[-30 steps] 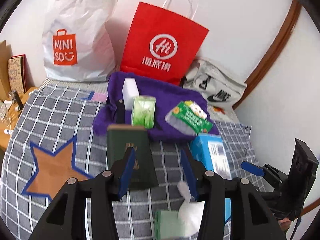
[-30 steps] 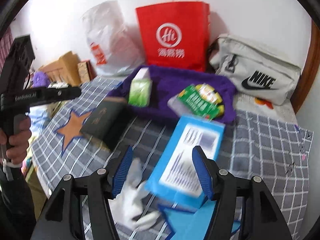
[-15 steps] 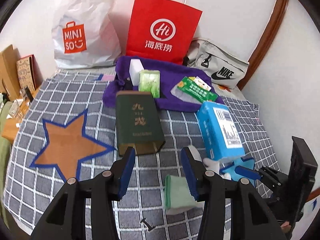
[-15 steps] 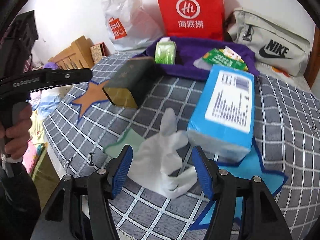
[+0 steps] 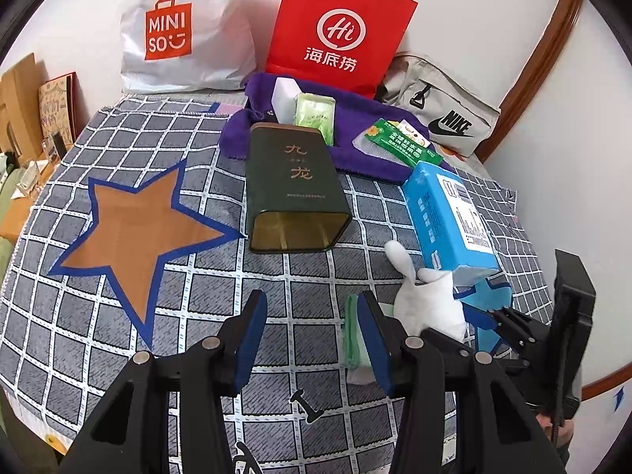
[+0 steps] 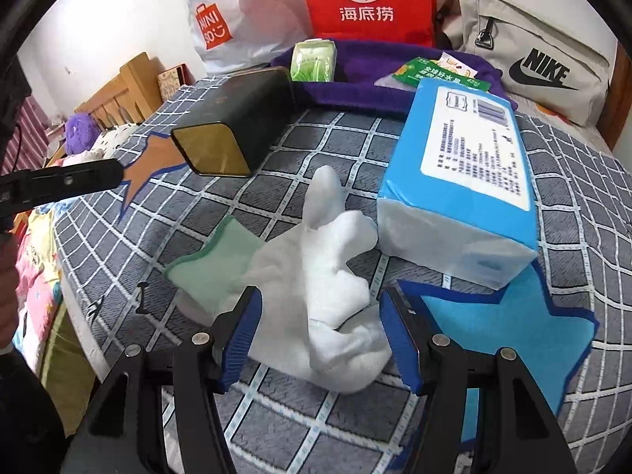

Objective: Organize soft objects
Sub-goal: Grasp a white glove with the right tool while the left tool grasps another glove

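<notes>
Gloves (image 6: 328,276): one; cloths (image 6: 213,264): one; stars (image 5: 134,233): two

White wall (image 5: 454,4), brown wooden trim (image 5: 541,51), wooden furniture (image 6: 114,94).

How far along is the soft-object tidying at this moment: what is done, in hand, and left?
Done: nothing visibly; the orange star lies bare, and the blue star carries only the tissue pack.
In hand: nothing held. The open right gripper straddles the white cloth without pinching it; the open left gripper hangs beside the green cloth.
Left: both cloths, apparently.
</notes>
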`<state>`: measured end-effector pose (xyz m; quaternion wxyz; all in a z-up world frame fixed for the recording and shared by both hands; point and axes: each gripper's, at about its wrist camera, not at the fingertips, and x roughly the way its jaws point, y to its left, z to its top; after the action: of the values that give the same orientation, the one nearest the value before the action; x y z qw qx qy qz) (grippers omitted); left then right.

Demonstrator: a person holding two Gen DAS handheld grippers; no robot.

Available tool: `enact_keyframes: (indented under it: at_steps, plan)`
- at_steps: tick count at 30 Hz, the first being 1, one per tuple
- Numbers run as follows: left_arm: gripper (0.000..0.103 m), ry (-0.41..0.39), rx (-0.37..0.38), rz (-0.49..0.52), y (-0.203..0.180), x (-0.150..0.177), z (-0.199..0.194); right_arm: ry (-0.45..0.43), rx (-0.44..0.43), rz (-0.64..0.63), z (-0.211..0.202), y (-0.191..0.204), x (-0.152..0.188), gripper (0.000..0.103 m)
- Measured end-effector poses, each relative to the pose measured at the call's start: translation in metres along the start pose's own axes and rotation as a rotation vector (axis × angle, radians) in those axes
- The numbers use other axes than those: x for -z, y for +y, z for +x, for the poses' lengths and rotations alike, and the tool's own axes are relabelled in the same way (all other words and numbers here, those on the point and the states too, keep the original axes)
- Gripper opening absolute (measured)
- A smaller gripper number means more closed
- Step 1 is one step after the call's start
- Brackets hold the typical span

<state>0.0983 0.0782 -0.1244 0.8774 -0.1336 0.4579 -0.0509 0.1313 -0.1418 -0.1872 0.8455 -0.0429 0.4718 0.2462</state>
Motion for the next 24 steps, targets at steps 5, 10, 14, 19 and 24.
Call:
enact_keyframes:
  at_steps: [5,10,14,19,24]
  plan:
    - [0.045,0.008,0.001,0.005,-0.002,0.002,0.002,-0.021,-0.025,-0.015,0.003,0.007,-0.003,0.008]
    - [0.045,0.014,-0.009,0.01,-0.001,0.005,0.001,-0.13,-0.069,-0.015,-0.029,0.009,-0.006,0.008]
    - [0.045,0.031,-0.006,0.002,-0.004,0.007,0.005,-0.205,-0.11,0.012,-0.057,0.005,-0.01,0.008]
    - [0.045,0.053,0.001,0.037,-0.016,0.016,0.011,-0.257,-0.075,0.029,-0.089,-0.007,-0.003,0.008]
    - [0.046,0.081,0.035,0.064,-0.032,0.025,0.021,-0.232,-0.02,0.024,-0.106,-0.02,0.014,0.008]
